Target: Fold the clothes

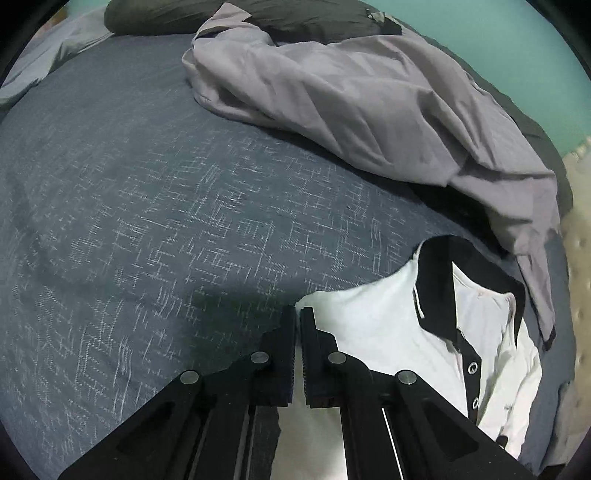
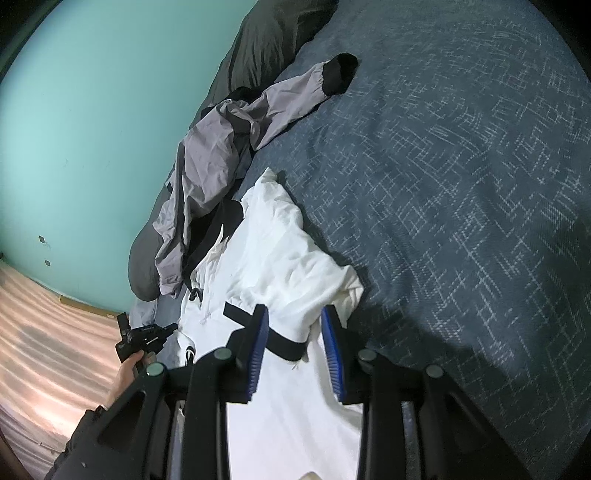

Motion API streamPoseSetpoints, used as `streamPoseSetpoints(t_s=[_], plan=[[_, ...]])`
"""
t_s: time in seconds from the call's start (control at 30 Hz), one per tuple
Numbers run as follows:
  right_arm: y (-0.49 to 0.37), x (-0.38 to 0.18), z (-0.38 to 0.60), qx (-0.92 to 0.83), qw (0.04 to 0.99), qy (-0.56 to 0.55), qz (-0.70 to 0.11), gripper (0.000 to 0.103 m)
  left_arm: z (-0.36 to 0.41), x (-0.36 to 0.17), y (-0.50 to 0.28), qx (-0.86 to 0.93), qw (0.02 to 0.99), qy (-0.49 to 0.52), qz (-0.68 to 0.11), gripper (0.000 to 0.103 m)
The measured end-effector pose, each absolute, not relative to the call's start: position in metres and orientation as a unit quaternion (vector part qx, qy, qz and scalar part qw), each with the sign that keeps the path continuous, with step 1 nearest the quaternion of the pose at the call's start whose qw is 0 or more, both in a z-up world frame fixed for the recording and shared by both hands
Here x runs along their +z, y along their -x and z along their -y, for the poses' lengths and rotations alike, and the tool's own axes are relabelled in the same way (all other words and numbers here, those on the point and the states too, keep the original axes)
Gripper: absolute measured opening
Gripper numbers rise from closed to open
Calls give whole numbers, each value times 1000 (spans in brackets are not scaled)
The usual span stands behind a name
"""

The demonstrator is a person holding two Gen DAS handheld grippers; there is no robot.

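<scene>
A white polo shirt with a black collar and button placket lies at the near right of the bed. My left gripper is shut, and the shirt's shoulder edge comes to a point right at its tips. In the right wrist view the same shirt lies bunched. My right gripper has its blue pads closed on a thick fold of it, where a black sleeve band crosses. The left gripper shows at the lower left, held by a hand.
A crumpled grey jacket with black cuffs lies just beyond the shirt, partly over a dark pillow. A blue patterned bedcover stretches wide to the left. A teal wall and wooden floor border the bed.
</scene>
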State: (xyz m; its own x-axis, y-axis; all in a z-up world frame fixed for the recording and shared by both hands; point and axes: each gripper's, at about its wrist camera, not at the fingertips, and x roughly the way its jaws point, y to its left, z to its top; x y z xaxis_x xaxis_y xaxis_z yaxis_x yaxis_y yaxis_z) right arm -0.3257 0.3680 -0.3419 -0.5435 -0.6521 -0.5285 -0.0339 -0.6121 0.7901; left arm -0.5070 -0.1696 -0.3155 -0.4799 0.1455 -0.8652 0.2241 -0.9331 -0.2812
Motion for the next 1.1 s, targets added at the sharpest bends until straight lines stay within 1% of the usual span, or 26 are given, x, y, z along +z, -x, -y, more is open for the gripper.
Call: streamPoseSetpoints(t_s=[0.2,0.3,0.4,0.47,0.5,0.57,0.7,0.83,0.93,1.1], plan=[[327,-344,-370,-787,194,-435,393,30,174,-319,511,-831,38,-509,-220,4],[329,-342,-370,-789,194,-435,389,30,181,-315,507,-828,40,-499,-251,5],[329,-339,-369,-791,195,-431,388,30,184,-308,502,-832,35,-488,-263,7],[328,-337,-368,-792,196,-429,387,30,187,-300,498,-836,31,-478,-268,15],[327,-336,-368,-793,196,-429,386,30,189,-296,496,-838,30,-473,-270,17],[327,-335,-368,-794,196,-428,385,30,190,-288,489,-844,28,-468,-259,21],[325,-332,-370,-795,195,-426,386,30,190,-283,474,-852,3,-474,-223,21],[324,-330,-369,-796,196,-423,387,30,178,-293,465,-855,-9,-490,-173,21],[323,-329,-365,-795,199,-424,386,30,177,-304,460,-850,-13,-499,-167,20],[327,-330,-365,-796,199,-426,381,30,170,-311,484,-853,-5,-492,-171,20]])
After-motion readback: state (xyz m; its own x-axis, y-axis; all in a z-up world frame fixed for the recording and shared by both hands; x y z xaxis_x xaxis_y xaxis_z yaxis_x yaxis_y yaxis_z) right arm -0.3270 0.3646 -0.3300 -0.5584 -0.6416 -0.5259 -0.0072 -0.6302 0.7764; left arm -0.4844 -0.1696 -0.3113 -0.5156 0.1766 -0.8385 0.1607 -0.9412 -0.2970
